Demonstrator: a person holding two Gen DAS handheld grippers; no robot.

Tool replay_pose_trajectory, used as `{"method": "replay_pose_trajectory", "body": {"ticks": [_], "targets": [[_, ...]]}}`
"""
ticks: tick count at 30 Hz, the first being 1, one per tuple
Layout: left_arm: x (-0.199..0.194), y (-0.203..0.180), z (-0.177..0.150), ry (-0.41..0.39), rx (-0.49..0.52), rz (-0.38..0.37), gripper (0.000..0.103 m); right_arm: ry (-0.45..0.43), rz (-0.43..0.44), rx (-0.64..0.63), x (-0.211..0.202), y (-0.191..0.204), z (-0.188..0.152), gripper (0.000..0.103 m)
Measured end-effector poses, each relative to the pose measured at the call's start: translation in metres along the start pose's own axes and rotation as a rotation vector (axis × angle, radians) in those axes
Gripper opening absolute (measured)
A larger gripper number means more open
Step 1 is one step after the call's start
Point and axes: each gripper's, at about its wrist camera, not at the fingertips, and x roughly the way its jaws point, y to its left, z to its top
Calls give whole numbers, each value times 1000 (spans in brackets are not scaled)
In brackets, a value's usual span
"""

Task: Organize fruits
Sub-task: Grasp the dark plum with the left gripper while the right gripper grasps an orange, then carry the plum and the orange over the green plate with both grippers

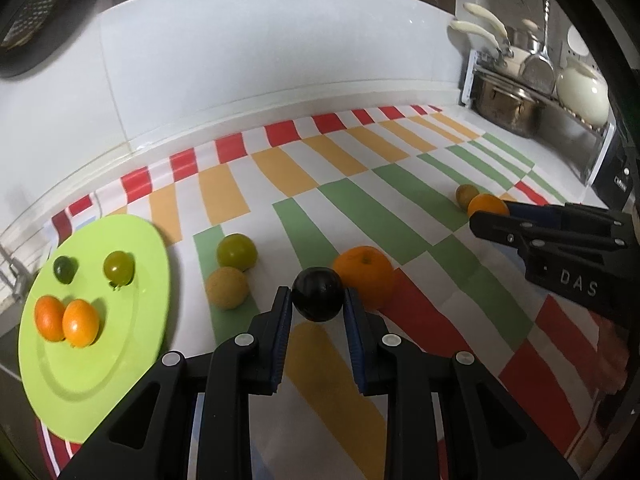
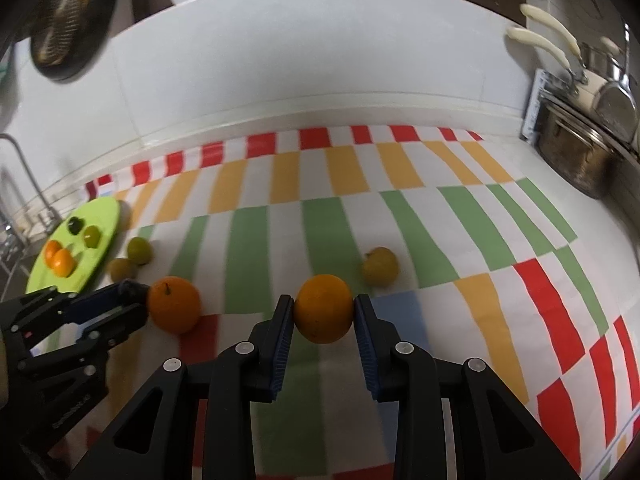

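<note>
In the left wrist view my left gripper [image 1: 317, 297] is shut on a small dark round fruit [image 1: 317, 292], just above the striped cloth [image 1: 280, 168]. A large orange [image 1: 363, 276] lies right behind it. The lime-green plate [image 1: 96, 360] at the left carries two small oranges [image 1: 66, 320], a green fruit [image 1: 118, 267] and a dark green one [image 1: 65, 269]. A green fruit [image 1: 236, 252] and a tan one [image 1: 227, 288] lie beside the plate. In the right wrist view my right gripper [image 2: 324, 306] is shut on an orange [image 2: 324, 312], and a yellowish fruit [image 2: 380, 266] lies behind it.
A rack with steel pots [image 1: 508, 108] and a white teapot [image 1: 582, 88] stands at the back right, with a black appliance [image 1: 618, 176] beside it. The white tiled wall [image 1: 260, 52] runs along the back. A faucet [image 2: 16, 184] stands left of the plate.
</note>
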Motion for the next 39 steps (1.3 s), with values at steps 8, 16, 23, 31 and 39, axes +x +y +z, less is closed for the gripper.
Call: {"method": "replay_pose_trajectory", "body": {"ticks": [8, 16, 23, 31, 39], "targets": [[-31, 6, -1, -45, -67, 39, 26, -41, 62, -52, -22, 19, 1, 32], [-65, 6, 0, -119, -103, 66, 26, -97, 104, -101, -47, 33, 4, 32], [-95, 8, -1, -186, -127, 105, 26, -154, 140, -140, -72, 46, 6, 32], [-124, 18, -6, -231, -158, 146, 26, -200, 187, -170, -93, 62, 7, 32], [-147, 36, -17, -256, -186, 193, 26, -240, 232, -199, -106, 88, 9, 32]]}}
